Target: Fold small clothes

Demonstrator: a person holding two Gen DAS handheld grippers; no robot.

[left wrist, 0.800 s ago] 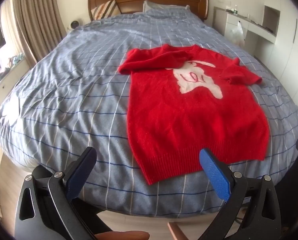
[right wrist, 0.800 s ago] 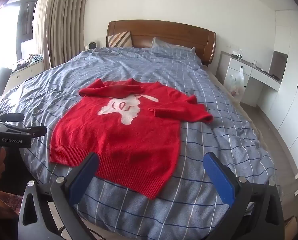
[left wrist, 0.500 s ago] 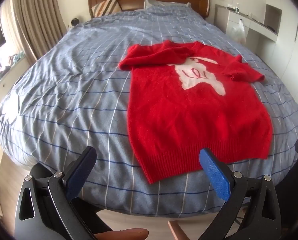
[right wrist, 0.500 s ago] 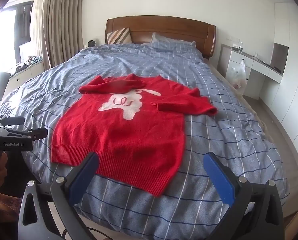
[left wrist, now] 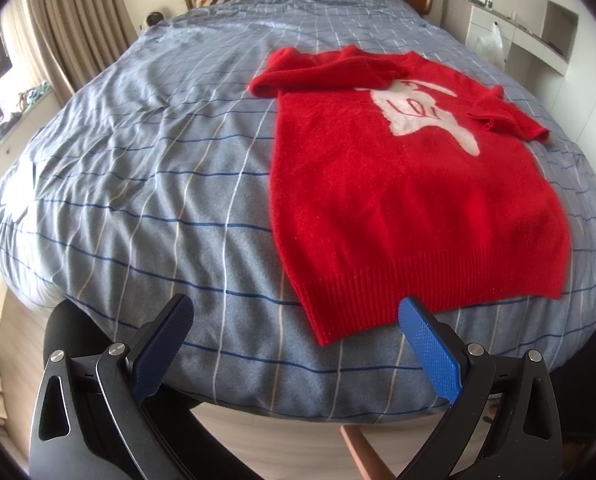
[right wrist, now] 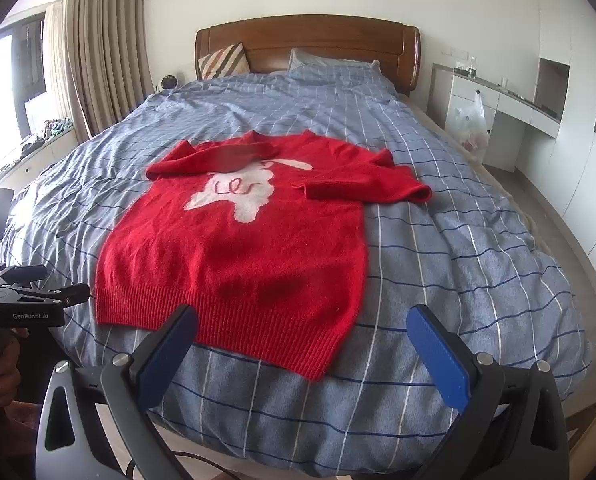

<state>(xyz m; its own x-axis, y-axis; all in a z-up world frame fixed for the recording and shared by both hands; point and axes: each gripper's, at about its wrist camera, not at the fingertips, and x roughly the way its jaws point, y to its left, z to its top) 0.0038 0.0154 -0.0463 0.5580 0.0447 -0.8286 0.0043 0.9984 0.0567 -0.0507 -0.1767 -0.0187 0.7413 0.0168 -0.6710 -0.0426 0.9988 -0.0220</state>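
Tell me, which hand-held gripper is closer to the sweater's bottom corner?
Probably the left hand-held gripper: the red sweater has its near hem corner just ahead of those open jaws. The right hand-held gripper, also open, faces the hem's middle.

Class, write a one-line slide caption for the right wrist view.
Open right gripper above the hem of a red sweater, sleeves folded in, lying flat on a blue checked duvet.

A bed (right wrist: 437,240) with a blue checked cover is carrying a red sweater (right wrist: 238,248) lying flat, both sleeves folded inward; pillows (right wrist: 321,65) are sitting by the headboard.
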